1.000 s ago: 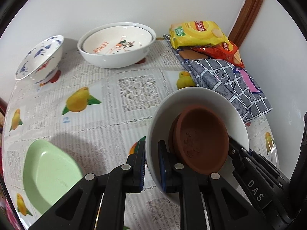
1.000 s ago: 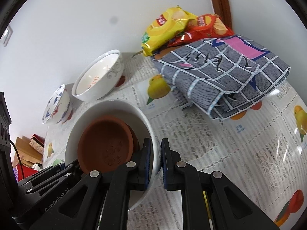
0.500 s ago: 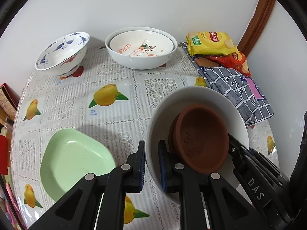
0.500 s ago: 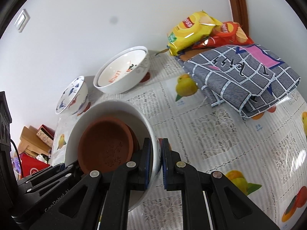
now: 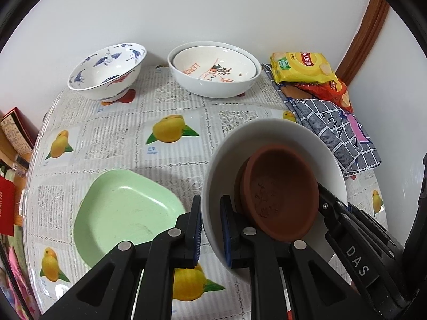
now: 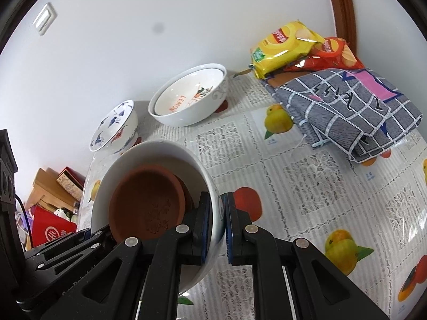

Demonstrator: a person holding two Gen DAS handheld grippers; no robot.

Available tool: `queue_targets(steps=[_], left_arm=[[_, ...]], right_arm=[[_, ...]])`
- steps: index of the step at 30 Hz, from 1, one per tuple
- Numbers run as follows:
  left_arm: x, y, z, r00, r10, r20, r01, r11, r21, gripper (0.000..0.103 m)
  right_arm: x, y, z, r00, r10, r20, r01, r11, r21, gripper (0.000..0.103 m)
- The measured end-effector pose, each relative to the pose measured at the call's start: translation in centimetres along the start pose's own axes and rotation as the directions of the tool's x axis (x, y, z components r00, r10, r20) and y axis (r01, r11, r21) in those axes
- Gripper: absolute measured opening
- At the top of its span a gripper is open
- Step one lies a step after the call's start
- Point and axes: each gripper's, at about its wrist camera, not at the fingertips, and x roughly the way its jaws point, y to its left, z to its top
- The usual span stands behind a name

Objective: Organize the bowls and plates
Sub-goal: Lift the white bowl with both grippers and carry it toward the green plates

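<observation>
Left gripper (image 5: pixel 211 230): in the left wrist view its two blue-padded fingers are clamped on the near-left rim of the white bowl (image 5: pixel 229 157), one finger outside the wall, one inside.
White bowl, left view: tilted, held above the tablecloth (image 5: pixel 120 144); whether its underside touches the cloth cannot be told.
Brown saucers (image 5: pixel 280 192): two nested terracotta-coloured dishes leaning inside the white bowl, touching its inner wall.
Right gripper, seen from the left (image 5: pixel 328 208): a black finger marked DAS reaches in at the bowl's right rim.
Green dish (image 5: pixel 125 213): lies flat on the cloth just left of the held bowl, partly behind the left finger.
Blue-patterned bowl (image 5: pixel 106 72): upright at the far left, by the wall.
Lemon bowls (image 5: pixel 213 72): a printed bowl nested in a larger white one, at the far centre.
Chip bags (image 5: pixel 301 66): yellow over red, far right, resting on a folded checked cloth (image 5: pixel 336 130).

Right gripper (image 6: pixel 215 228): in the right wrist view its fingers are pinched on the white bowl's (image 6: pixel 160 149) right rim, wall between the pads.
Brown saucers, right view (image 6: pixel 146 202): tipped against the bowl's inside.
Left gripper, seen from the right (image 6: pixel 90 237): black fingers at the bowl's opposite rim.
Background, right view: blue-patterned bowl (image 6: pixel 114 128) and lemon bowls (image 6: pixel 189 98) near the wall, well apart from the held bowl; checked cloth (image 6: pixel 347 109) to the right under the chip bags (image 6: pixel 285 45).
</observation>
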Motion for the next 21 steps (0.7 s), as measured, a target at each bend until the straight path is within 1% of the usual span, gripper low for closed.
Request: queue_targets(steps=[21], left_arm=[[-1.6, 4.6, -1.0, 1.0, 0.026, 0.018, -0.025, 0.998, -0.05, 0.014]], right_arm=[[0.6, 4.4, -1.0, 0.998, 0.053, -0.016, -0.053, 0.997, -0.056, 0.011]])
